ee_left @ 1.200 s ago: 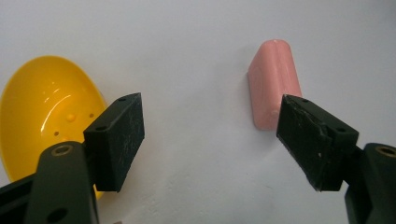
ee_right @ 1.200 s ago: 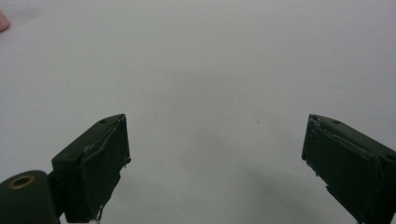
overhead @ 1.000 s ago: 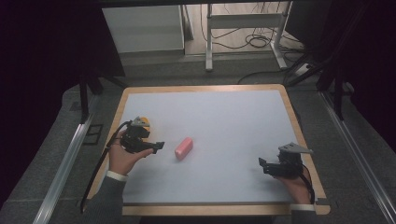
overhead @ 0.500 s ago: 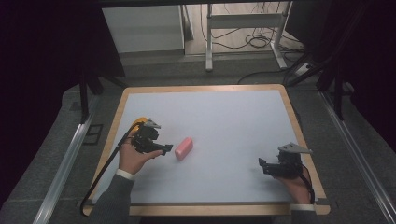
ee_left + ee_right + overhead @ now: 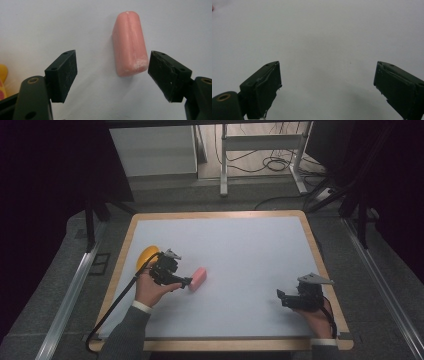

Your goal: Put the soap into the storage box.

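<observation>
A pink sausage-shaped piece point(image 5: 198, 278) lies on the white table top point(image 5: 240, 250), left of the middle. My left gripper point(image 5: 186, 282) is right at its near end, open. In the left gripper view the pink piece point(image 5: 129, 47) lies lengthwise just ahead of the gap, its near end level with the right jaw's tip, and my left gripper point(image 5: 112, 72) holds nothing. A yellow round object point(image 5: 145, 256) sits behind the left hand; its edge point(image 5: 3, 75) shows at the left. My right gripper point(image 5: 279, 296) rests open at the table's right front, and between its jaws point(image 5: 327, 82) is bare table.
The table has a wooden rim point(image 5: 215, 214). Past its far edge stand a white cabinet point(image 5: 152, 150) and a metal frame point(image 5: 260, 145) with cables on the floor. Metal rails point(image 5: 70, 295) run along both sides.
My left gripper has moved right and forward, away from the yellow object, up to the pink piece's near end. The right gripper has stayed in place.
</observation>
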Available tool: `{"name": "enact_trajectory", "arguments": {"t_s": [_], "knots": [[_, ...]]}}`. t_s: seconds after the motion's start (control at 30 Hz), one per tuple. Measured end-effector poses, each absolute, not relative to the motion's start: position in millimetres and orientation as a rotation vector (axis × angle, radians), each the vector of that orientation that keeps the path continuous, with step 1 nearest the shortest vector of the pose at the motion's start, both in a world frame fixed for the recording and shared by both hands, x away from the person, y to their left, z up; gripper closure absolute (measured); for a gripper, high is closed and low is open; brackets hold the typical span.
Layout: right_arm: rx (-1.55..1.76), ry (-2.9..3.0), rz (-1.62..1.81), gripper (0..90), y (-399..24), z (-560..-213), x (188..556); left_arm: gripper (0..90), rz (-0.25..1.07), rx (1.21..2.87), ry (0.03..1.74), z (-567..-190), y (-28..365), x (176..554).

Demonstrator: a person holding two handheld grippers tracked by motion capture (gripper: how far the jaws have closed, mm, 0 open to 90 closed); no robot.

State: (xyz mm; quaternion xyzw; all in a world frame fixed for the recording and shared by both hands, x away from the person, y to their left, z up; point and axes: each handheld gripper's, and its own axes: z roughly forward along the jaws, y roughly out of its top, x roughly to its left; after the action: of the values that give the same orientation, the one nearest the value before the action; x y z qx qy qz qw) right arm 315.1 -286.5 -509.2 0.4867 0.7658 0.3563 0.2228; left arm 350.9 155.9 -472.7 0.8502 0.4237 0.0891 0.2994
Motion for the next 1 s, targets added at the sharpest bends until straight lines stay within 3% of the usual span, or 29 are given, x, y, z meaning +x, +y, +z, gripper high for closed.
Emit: {"name": "enact_trajectory", "arguments": {"t_s": [1.0], "knots": [[1.334, 2.110, 0.968, 7.3, -284, -511, 315, 24.7, 0.246, 2.339, 1.106, -479, 116, 369]]}}
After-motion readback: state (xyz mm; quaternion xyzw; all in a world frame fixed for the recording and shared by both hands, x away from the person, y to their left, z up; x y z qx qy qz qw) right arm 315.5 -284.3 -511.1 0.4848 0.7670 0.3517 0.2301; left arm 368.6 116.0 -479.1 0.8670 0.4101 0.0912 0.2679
